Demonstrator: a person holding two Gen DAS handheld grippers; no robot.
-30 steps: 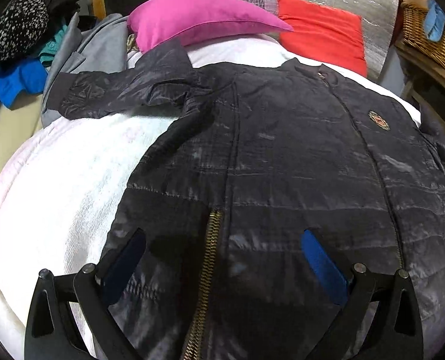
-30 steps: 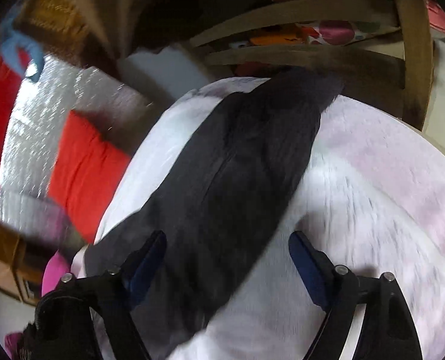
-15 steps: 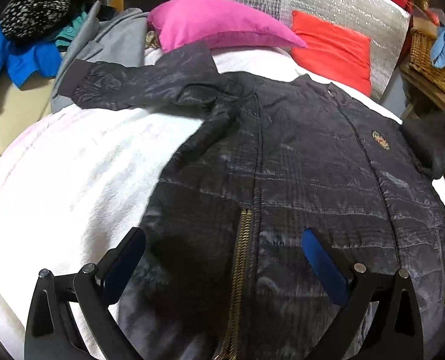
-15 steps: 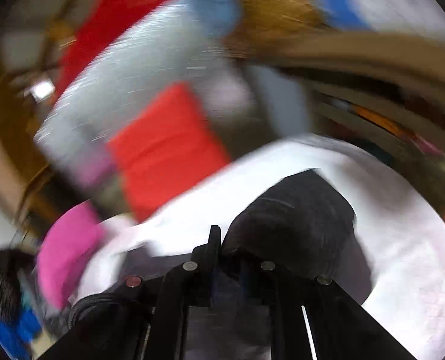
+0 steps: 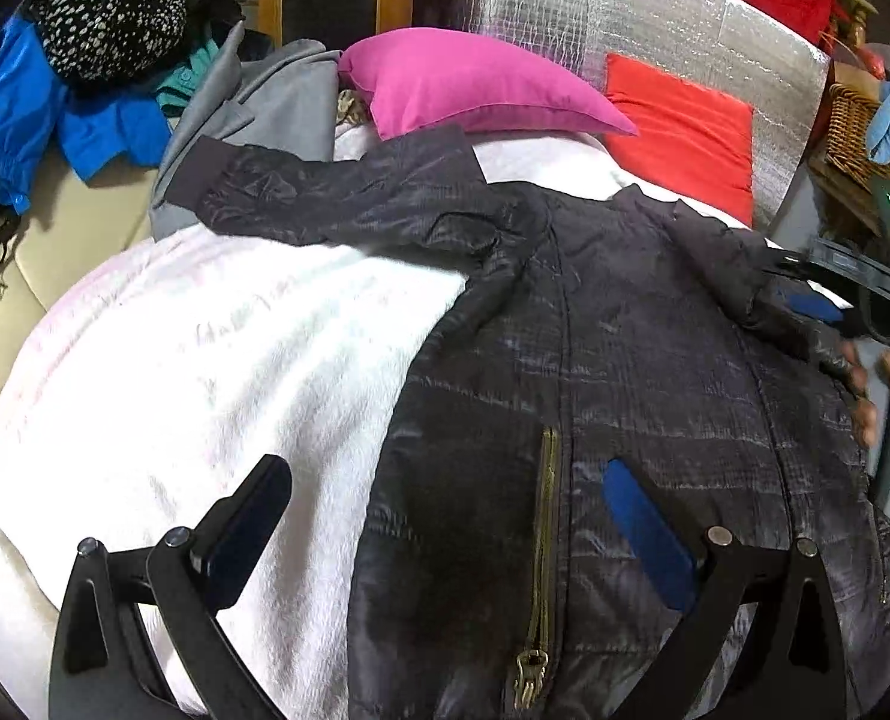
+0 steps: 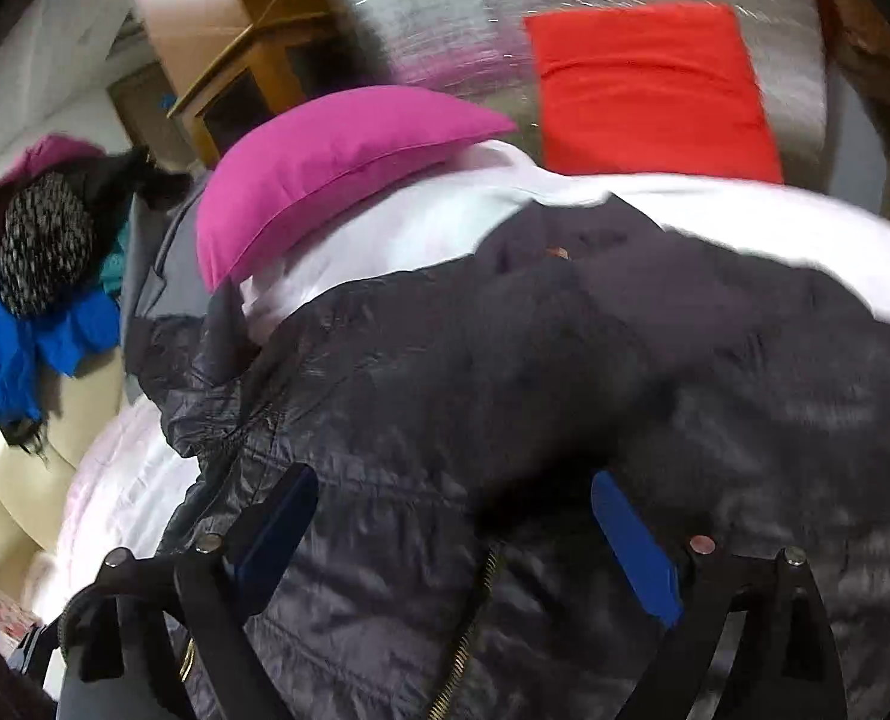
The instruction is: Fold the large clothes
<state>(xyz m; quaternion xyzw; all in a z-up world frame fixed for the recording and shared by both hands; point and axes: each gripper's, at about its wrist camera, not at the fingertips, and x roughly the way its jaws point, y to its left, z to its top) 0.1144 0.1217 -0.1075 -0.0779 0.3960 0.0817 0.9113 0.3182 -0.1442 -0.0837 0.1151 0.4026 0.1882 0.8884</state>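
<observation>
A dark quilted jacket [image 5: 625, 360] is lying front-up on the white blanket [image 5: 205, 390] of a bed, its collar pointing towards the pink pillow [image 5: 469, 84]. One sleeve is stretching out from the jacket towards the grey garment [image 5: 277, 102]; the other is lying folded across the jacket's chest.

The jacket is looking light, puffy and slick, so it will likely be sliding and springing back. Cuffs, hem and shoulder seams should be offering the firmest hold.

The left tongs [image 5: 445, 516] are standing wide over the jacket's hem, gripping nothing. The right tongs [image 6: 457, 534] are opening over the jacket's middle, nothing pinched between them.

The left view is showing the outstretched sleeve and the zip pull [image 5: 529, 669] whole. The right view is showing the folded sleeve [image 6: 595, 372] closer, though blurred.
</observation>
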